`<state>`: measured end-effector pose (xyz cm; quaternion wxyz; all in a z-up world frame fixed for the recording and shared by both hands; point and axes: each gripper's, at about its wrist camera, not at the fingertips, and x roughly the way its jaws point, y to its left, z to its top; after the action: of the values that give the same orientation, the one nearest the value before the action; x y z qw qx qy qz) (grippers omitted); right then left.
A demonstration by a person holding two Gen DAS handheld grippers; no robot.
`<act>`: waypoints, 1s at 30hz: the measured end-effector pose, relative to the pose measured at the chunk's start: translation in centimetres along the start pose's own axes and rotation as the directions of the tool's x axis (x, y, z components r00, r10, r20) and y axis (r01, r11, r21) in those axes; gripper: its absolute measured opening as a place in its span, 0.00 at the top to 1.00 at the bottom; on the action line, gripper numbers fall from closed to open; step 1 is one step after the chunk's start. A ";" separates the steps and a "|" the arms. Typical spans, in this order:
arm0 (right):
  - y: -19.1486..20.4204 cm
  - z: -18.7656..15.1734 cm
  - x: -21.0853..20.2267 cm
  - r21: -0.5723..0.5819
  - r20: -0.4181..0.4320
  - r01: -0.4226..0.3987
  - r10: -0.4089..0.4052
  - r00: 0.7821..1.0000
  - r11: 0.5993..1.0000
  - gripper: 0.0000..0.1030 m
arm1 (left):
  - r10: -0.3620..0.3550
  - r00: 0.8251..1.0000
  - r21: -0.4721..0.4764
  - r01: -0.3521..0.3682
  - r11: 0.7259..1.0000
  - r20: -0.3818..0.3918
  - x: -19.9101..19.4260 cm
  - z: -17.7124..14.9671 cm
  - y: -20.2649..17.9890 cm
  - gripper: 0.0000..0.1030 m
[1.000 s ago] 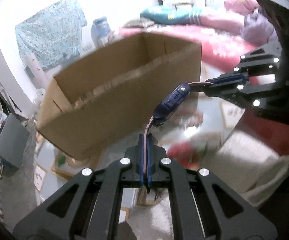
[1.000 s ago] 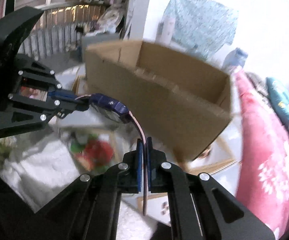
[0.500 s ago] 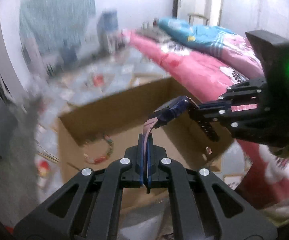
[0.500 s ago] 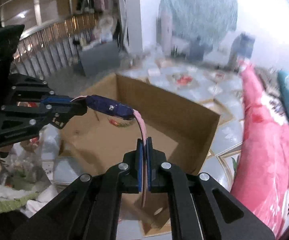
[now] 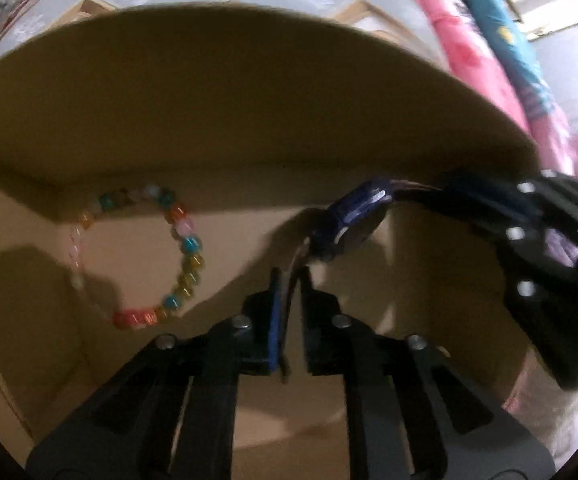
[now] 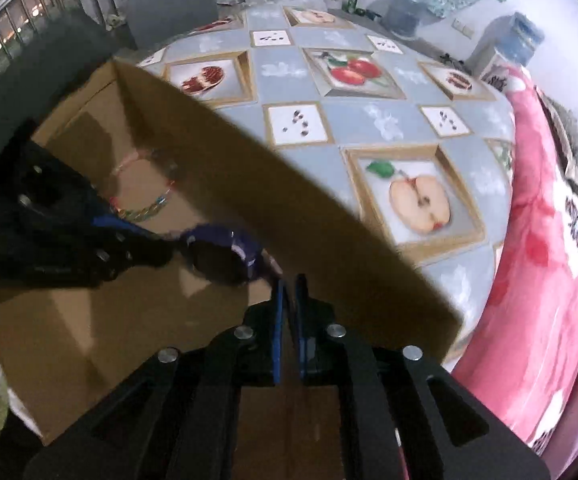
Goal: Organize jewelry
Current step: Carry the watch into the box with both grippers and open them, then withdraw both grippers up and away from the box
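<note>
Between my left tongs (image 5: pixel 289 312) runs the thin strap of the blue watch (image 5: pixel 353 220); the jaws are spreading, a gap showing on one side while the strap lies against the blue pad. My right tongs (image 6: pixel 287 320) are easing apart too; the strap at that end is blurred, and whether the pads press it I cannot tell. Both tongs point down into the open cardboard box (image 5: pixel 249 80), with the watch hanging between them above its brown floor. Farther in, on the floor of the box near its far wall and one corner, lies a beaded bracelet (image 5: pixel 145 256) of many colours, well apart from the watch. Beyond the box's rim spreads a tiled floor (image 6: pixel 369 128) printed with fruit, and past that a pink quilt (image 6: pixel 537 240).
</note>
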<state>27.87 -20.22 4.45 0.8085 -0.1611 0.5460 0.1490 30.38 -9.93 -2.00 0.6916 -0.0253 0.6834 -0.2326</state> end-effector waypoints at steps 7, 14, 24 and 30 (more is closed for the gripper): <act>-1.6 0.4 -0.5 0.026 0.058 -0.063 0.062 0.996 0.998 0.91 | 0.013 1.000 -0.023 -0.013 1.000 0.011 -0.5 0.2 -0.1 0.56; -2.1 -0.7 -3.3 0.065 0.139 -0.055 0.045 0.989 0.996 0.82 | 0.026 0.991 -0.013 -0.025 1.000 0.132 -4.5 -1.1 -0.8 0.43; 1.1 -9.5 -14.2 0.264 0.504 -0.212 0.053 0.862 0.941 0.44 | -0.022 0.839 0.062 -0.014 0.998 0.544 -17.5 -12.1 -1.9 0.18; 6.4 -14.8 -16.0 0.297 0.580 -0.226 0.013 0.815 0.928 0.20 | 0.017 0.783 -0.055 0.021 0.998 0.622 -19.0 -19.4 0.6 0.17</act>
<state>7.11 -21.75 13.52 0.9383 0.0731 0.3070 0.1412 12.76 2.91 14.23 0.8768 -0.1216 0.4238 -0.1918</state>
